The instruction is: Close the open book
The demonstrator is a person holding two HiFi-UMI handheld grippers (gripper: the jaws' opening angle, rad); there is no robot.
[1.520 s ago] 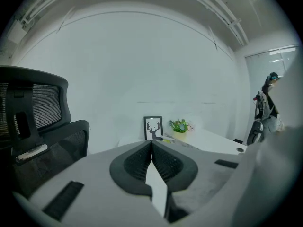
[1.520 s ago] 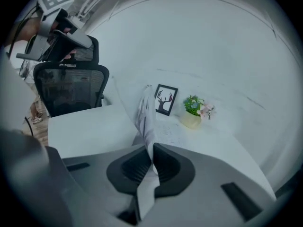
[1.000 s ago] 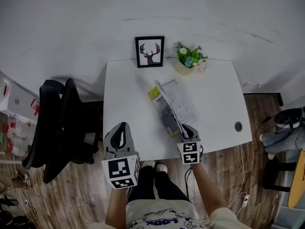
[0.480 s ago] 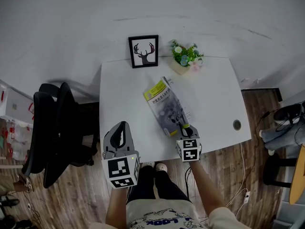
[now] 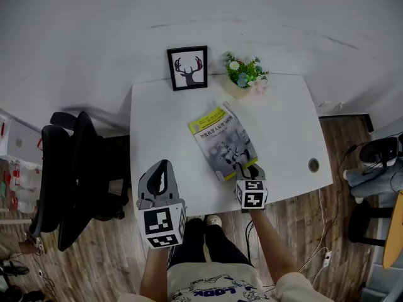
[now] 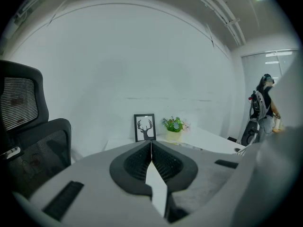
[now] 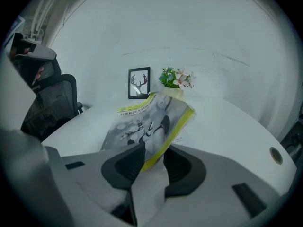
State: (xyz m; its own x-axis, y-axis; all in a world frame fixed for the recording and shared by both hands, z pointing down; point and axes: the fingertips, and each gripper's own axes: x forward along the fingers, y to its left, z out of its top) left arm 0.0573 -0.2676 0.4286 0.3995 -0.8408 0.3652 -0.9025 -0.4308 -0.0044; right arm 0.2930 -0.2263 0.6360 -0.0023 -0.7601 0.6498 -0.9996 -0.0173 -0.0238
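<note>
The book [image 5: 223, 142] lies slantwise in the middle of the white table [image 5: 286, 121], its grey and yellow cover facing up. In the right gripper view the cover [image 7: 142, 124] stands slightly raised along its yellow edge. My right gripper [image 5: 245, 168] is at the book's near corner. Its jaws are opening, and the yellow corner sits between them with a gap beside it [image 7: 154, 157]. My left gripper [image 5: 158, 173] hovers at the table's near left edge, away from the book. In the left gripper view its jaws [image 6: 151, 150] meet, shut on nothing.
A framed deer picture [image 5: 187, 68] and a small potted plant [image 5: 245, 74] stand at the table's far edge. A round cable hole [image 5: 313, 165] is at the right. A black office chair [image 5: 69, 168] stands left of the table on the wooden floor.
The cover, standing nearly on edge a second ago, has swung over to the left and come down on the book. My right gripper followed it down and its jaws have parted.
</note>
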